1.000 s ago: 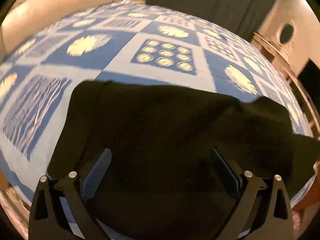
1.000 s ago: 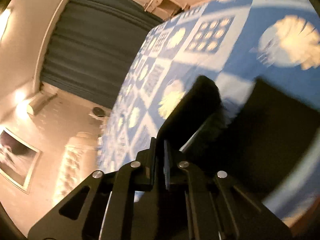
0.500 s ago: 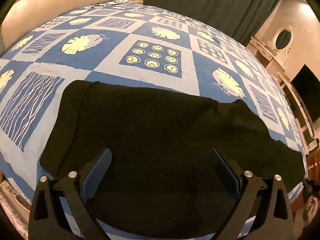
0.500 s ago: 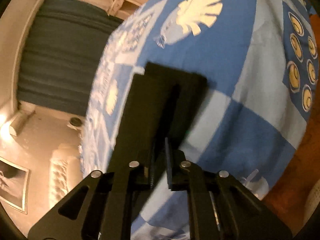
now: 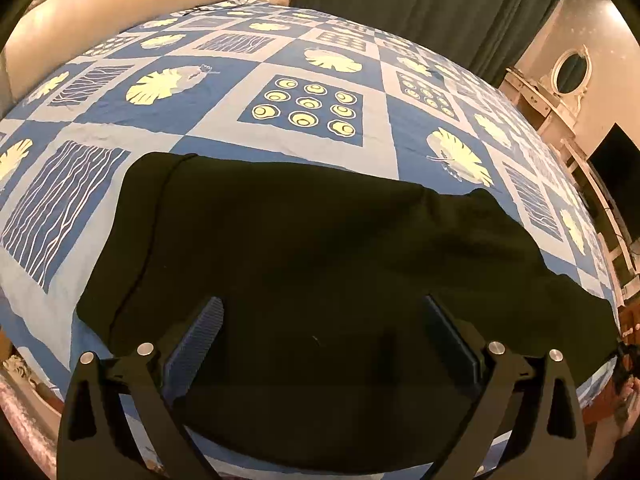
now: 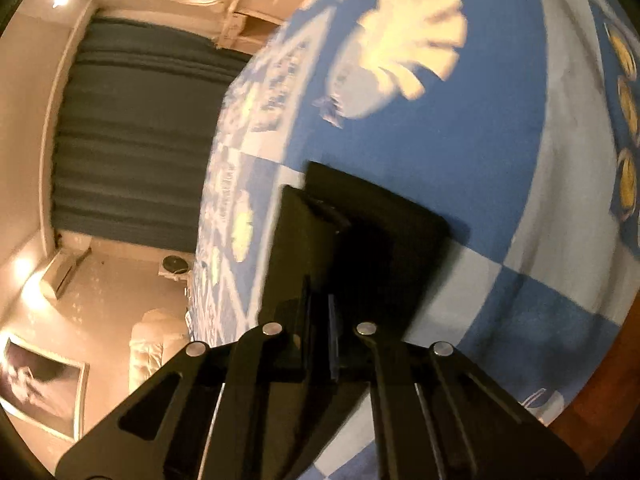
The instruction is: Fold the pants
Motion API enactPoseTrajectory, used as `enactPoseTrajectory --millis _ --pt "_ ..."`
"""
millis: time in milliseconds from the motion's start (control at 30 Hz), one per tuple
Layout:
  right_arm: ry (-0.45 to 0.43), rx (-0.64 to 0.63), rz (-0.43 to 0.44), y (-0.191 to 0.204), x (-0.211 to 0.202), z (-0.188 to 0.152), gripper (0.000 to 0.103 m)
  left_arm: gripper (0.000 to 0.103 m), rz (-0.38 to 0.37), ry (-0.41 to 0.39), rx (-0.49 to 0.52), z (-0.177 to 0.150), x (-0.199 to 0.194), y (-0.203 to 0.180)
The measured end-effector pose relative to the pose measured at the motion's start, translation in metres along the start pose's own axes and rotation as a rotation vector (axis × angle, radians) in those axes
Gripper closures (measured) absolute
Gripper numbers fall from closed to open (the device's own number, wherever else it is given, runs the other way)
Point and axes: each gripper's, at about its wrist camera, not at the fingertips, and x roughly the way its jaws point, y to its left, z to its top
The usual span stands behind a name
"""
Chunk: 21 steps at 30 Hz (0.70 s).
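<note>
Hovering over the black fabric pants [image 5: 304, 248], the left gripper [image 5: 320, 320] has its two black fingers, faced with ribbed blue pads [image 5: 196, 340], spread wide apart with nothing between them. In the left wrist view the pants lie flat across the near part of a bed covered by a blue and pale patchwork bedspread [image 5: 312, 100] printed with yellow leaves and rings; one end reaches the bed's right edge. A dark green curtain [image 5: 420, 4] hangs behind.

Seen from the right wrist, the right gripper [image 6: 318, 312] has its jaws drawn together, and a fold of the black pants [image 6: 372, 232] rises from between the fingers, pinched there. That end of the pants rests on the bedspread [image 6: 460, 140] near its edge.
</note>
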Motion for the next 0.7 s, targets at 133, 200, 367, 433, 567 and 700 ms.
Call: enactPoseTrajectory --millis 133,200,367,433,567,700 --pt "-0.022 -0.041 -0.012 0.005 -0.019 -0.002 0.097 0.005 -0.024 -0.002 -0.002 -0.001 -0.003 -0.004" --pt "-0.015 -0.037 -0.037 -0.006 -0.025 -0.005 0.097 0.005 -0.028 -0.003 0.006 -0.002 -0.004 -0.007" --pt "-0.003 0.05 -0.069 -0.045 -0.014 -0.01 0.097 0.005 -0.025 0.0 0.032 -0.004 -0.003 -0.012" --pt "-0.01 0.026 -0.076 -0.042 -0.014 -0.011 0.097 0.005 -0.023 -0.001 0.029 -0.005 -0.004 -0.01" --pt "-0.019 -0.004 -0.088 -0.035 -0.017 -0.006 0.097 0.005 -0.022 -0.007 0.005 -0.005 -0.006 -0.003" --pt "-0.002 0.03 -0.078 -0.046 -0.02 -0.001 0.096 0.005 -0.026 0.0 -0.022 -0.006 -0.004 0.004"
